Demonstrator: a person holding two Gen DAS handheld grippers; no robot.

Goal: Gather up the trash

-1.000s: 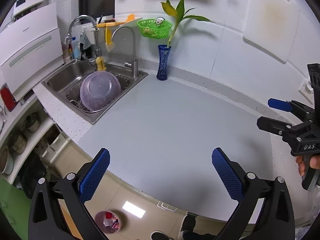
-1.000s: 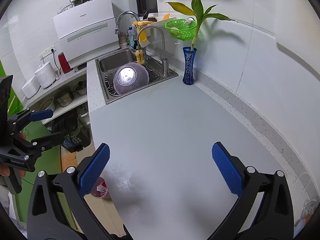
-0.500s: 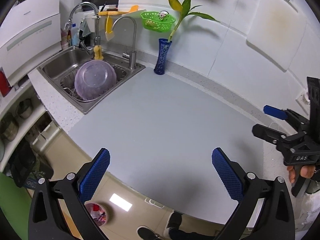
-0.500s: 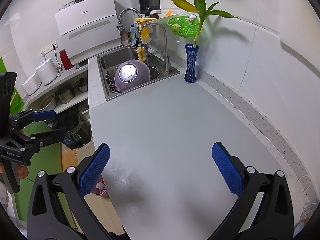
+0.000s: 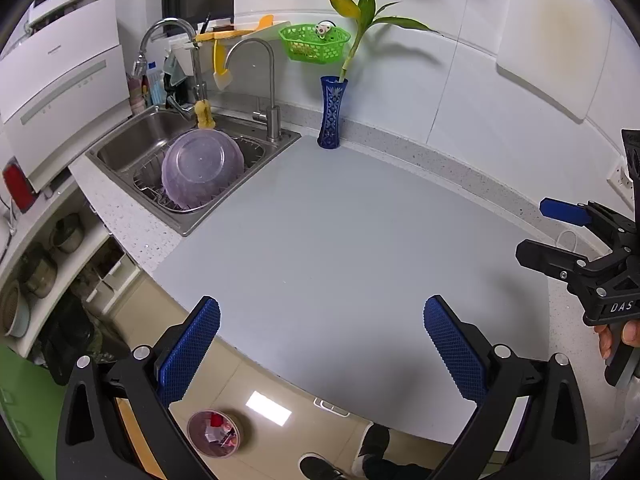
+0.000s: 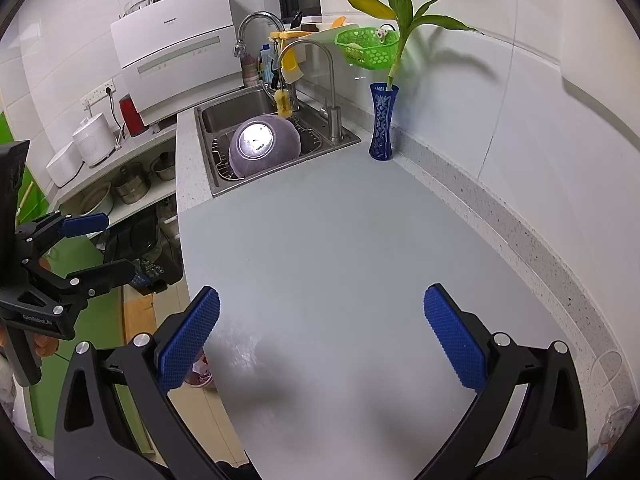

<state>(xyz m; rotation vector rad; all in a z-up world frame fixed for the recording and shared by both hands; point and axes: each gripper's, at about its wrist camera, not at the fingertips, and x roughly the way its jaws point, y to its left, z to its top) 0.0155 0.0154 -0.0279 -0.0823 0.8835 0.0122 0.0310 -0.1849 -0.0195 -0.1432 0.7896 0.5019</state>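
My right gripper (image 5: pixel 532 232) body: "DAS", rest cut off.
My left gripper (image 6: pixel 104 242) body: small white lettering, unreadable.
Dishwasher (image 6: pixel 176 52) front: brand wordmark, too small for me to read.

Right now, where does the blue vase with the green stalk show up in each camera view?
Left wrist view: blue vase stands upper middle, at the countertop's back edge, right of the sink.
Right wrist view: blue vase stands upper right of middle, against the wall.
Shared landmark: green basket hanging above it.
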